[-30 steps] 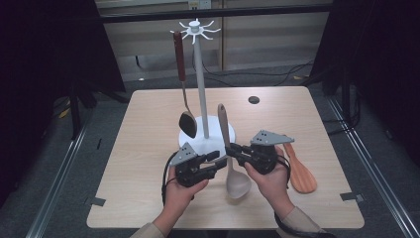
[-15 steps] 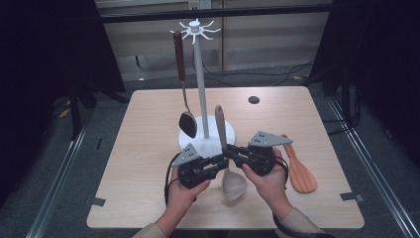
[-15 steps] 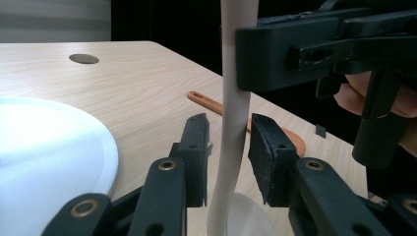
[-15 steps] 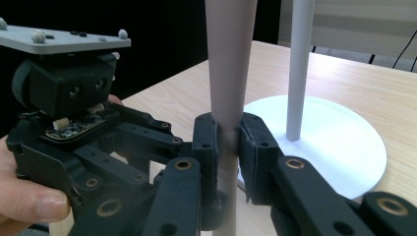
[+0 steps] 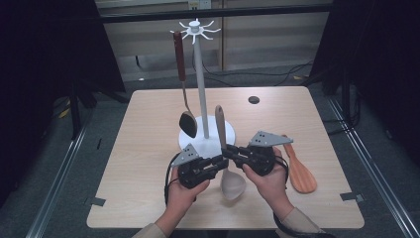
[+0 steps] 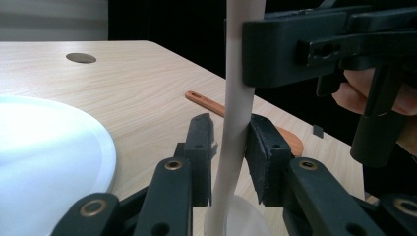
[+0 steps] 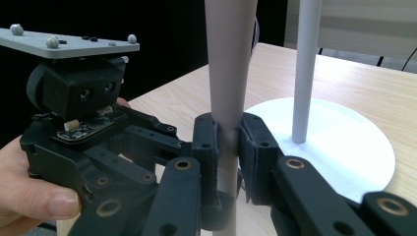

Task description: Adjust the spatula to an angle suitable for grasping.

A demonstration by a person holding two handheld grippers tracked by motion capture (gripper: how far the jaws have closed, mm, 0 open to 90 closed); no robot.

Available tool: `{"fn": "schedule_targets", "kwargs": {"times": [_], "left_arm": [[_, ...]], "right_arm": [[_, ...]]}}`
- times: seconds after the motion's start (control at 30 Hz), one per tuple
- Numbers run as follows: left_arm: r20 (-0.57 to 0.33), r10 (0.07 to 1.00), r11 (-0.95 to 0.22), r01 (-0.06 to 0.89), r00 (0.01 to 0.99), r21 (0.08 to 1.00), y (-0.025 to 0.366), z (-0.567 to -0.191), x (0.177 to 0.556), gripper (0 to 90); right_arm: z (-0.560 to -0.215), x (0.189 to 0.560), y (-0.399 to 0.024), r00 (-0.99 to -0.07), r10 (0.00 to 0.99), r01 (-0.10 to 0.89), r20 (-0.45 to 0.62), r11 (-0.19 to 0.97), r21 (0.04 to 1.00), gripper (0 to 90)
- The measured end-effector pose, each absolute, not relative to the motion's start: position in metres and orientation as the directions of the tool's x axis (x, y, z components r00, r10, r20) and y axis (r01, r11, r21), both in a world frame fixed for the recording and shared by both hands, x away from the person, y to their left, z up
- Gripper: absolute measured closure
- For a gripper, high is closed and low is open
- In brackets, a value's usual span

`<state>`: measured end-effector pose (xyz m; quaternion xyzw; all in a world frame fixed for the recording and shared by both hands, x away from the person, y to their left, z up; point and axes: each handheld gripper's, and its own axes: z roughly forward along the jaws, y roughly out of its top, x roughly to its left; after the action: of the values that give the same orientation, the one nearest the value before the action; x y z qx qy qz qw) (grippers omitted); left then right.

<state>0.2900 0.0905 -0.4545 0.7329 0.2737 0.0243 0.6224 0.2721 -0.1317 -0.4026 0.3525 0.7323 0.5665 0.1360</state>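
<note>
The pale wooden spoon (image 5: 226, 158) stands nearly upright between the two grippers, its bowl down near the bench (image 5: 148, 134) and its handle rising above the jaws. The right gripper (image 5: 233, 151) pinches the handle: in the right gripper view both pads press flat on the pale shaft (image 7: 227, 98), which climbs straight up out of the jaws. The left gripper (image 5: 218, 161) meets the spoon from the opposite side and slightly lower. Its jaws have just been closing with the handle between them; in the left gripper view the right-hand pad lies against the shaft (image 6: 238, 113), while the left-hand pad stands just beside it with a thin sliver of gap, so the grip is not yet full. The two grippers face each other, fingertips almost touching, with the spoon's bowl hanging just below and in front of them.

Just beyond the jaws sits the white round base (image 5: 198, 141) of the utensil stand (image 5: 200, 79), its thin pole rising to a crown of hooks (image 5: 196, 29). A dark-handled metal spoon (image 5: 184, 89) hangs from one hook, left of the pole, its bowl near the base. To the right of the right gripper, an orange-brown wooden spatula (image 5: 297, 166) lies flat on the bench, near the hand. Far beyond the jaws, a small dark round hole (image 5: 254, 99) marks the bench's far side.
</note>
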Motion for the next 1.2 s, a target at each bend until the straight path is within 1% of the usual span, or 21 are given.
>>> {"fn": "schedule_targets", "kwargs": {"times": [0.17,0.23,0.27,0.3,0.5,0.77,1.2], "left_arm": [[-0.301,0.434,-0.076,0.368,0.849,0.927,0.0903,-0.4545,0.2898,73.3],[-0.298,0.442,-0.082,0.369,0.846,0.926,0.0906,-0.454,0.2895,73.3],[-0.294,0.463,-0.072,0.366,0.836,0.928,0.0893,-0.4542,0.2886,73.4],[-0.295,0.442,-0.08,0.364,0.847,0.928,0.0898,-0.4541,0.2892,73.3],[-0.282,0.451,-0.094,0.359,0.847,0.929,0.0883,-0.4534,0.2881,73.5],[-0.288,0.456,-0.087,0.364,0.842,0.928,0.0893,-0.4525,0.2882,77.5],[-0.286,0.43,-0.103,0.361,0.857,0.927,0.0889,-0.448,0.2891,79.8]], "right_arm": [[-0.4021,0.2717,-0.1318,-0.705,0.678,0.364,0.207,0.096,0.926,78.6],[-0.4023,0.2711,-0.1317,-0.699,0.684,0.365,0.21,0.089,0.927,78.6],[-0.4023,0.2709,-0.1316,-0.693,0.689,0.366,0.211,0.084,0.927,78.6],[-0.4021,0.2707,-0.1314,-0.692,0.69,0.365,0.211,0.083,0.927,78.6],[-0.4014,0.269,-0.1291,-0.676,0.708,0.366,0.202,0.084,0.927,78.6],[-0.4015,0.2683,-0.1283,-0.677,0.707,0.366,0.204,0.083,0.927,78.6],[-0.4024,0.2678,-0.1275,-0.667,0.711,0.367,0.22,0.057,0.929,78.2]]}}
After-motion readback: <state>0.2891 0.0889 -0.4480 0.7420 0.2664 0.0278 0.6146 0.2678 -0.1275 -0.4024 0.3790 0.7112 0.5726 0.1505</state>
